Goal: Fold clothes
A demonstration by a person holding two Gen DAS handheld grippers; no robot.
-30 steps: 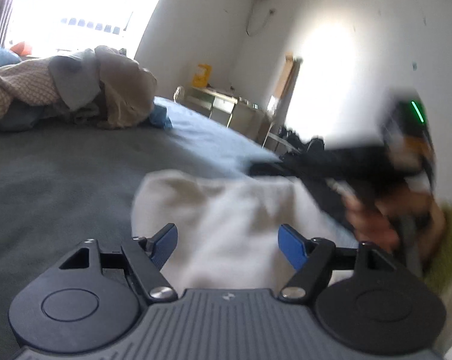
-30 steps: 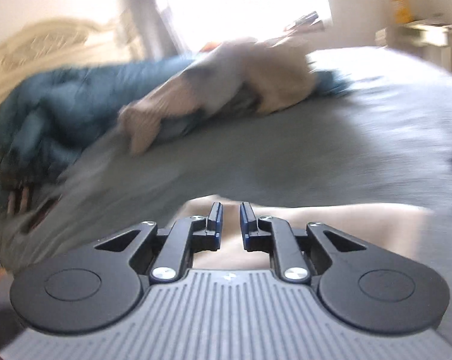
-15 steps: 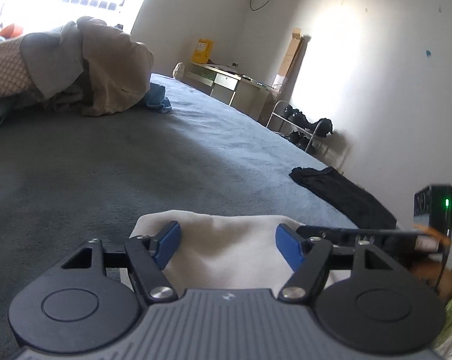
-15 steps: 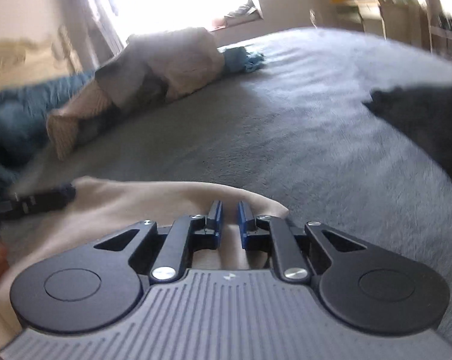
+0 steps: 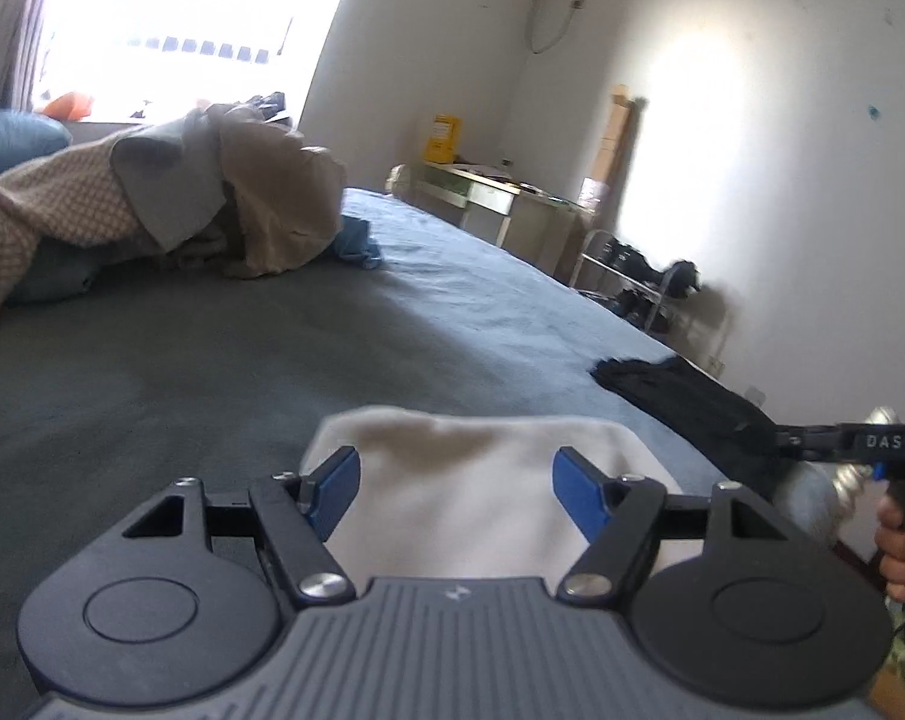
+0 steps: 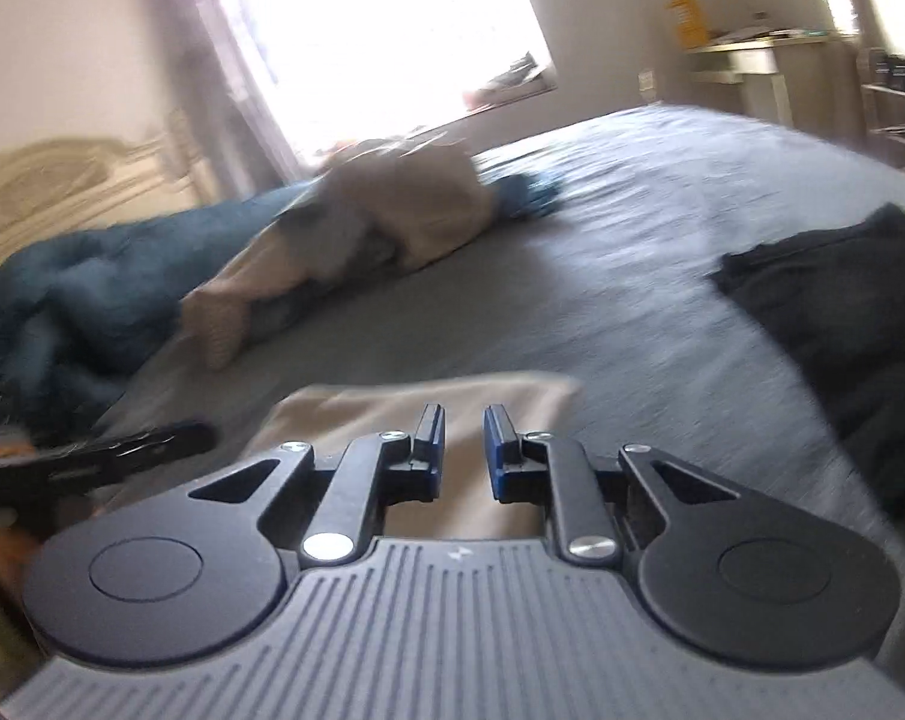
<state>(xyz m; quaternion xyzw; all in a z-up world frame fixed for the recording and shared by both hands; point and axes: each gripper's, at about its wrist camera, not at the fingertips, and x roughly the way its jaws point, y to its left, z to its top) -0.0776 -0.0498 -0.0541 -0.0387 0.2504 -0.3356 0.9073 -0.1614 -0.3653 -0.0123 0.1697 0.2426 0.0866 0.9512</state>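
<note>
A folded cream cloth (image 5: 470, 474) lies on the grey bedspread (image 5: 212, 360) near its front edge. My left gripper (image 5: 455, 489) hovers over the cloth, open wide, with nothing between its blue pads (image 5: 332, 483). In the right wrist view the same cream cloth (image 6: 392, 414) sits just beyond my right gripper (image 6: 464, 450). Its jaws stand a narrow gap apart and are opening, with nothing pinched between them. From the left wrist view, the right gripper (image 5: 842, 441) shows at the right edge, held by a hand (image 5: 902, 546).
A black garment (image 6: 842, 300) lies on the bed to the right of the cream cloth. A pile of unfolded clothes (image 5: 212, 204) and a blue duvet (image 6: 62, 288) fill the far side. A desk (image 5: 494, 198) and shoe rack (image 5: 632, 282) stand past the bed.
The right gripper swept from in front of the left gripper out to the right, toward the black garment, and its jaw gap widened a little. The left gripper stayed open over the cream cloth.
</note>
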